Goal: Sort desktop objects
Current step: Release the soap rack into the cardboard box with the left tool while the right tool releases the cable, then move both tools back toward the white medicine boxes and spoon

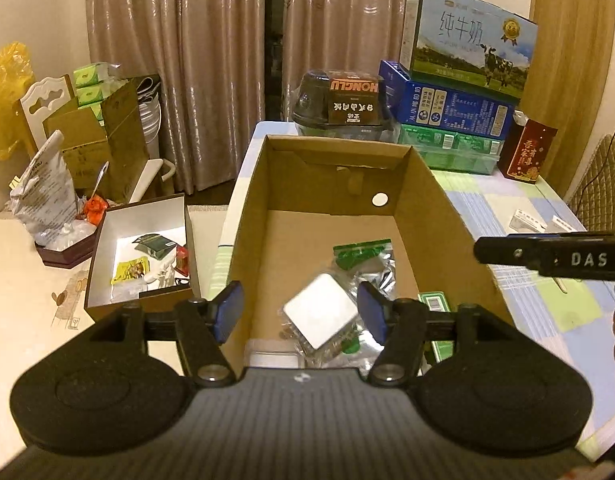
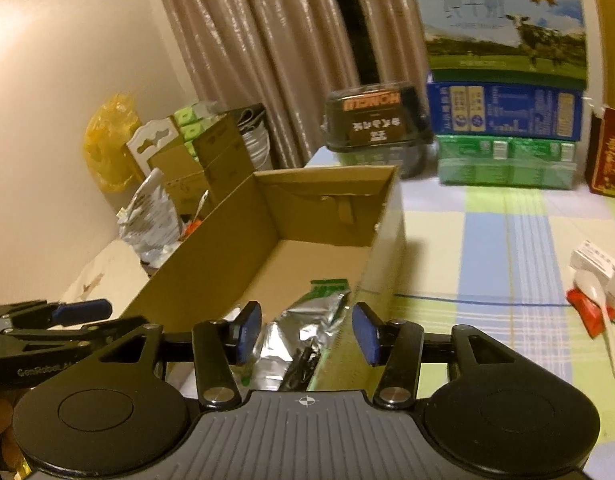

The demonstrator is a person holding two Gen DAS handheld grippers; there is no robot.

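Broadly, we see a table under a checked cloth [image 2: 503, 240], its far edge lined with stacked milk cartons [image 1: 467, 36] and a dark lidded container [image 1: 339, 100]. An open cardboard box [image 1: 259, 184] sits along the table's left edge, reaching nearly to its far edge. Beyond that edge, on a lower surface, stands a smaller white-lined box [image 1: 147, 220] of small packets.

Inside the cardboard box, toward its near end, lie a silver foil pouch with a green zip top [image 1: 367, 256] and a clear packet with a white square face [image 1: 319, 316]. We hold the left gripper [image 1: 299, 312] above that packet, fingers spread wide apart, nothing between them. The right gripper [image 2: 307, 332] hangs over the box's near right corner, its blue pads apart too, the foil pouch showing below the gap; whether they touch it we cannot tell.

Near the table's right edge lie small white boxes [image 2: 591, 260], a white spoon [image 2: 599, 300] and a red packet [image 2: 587, 312].
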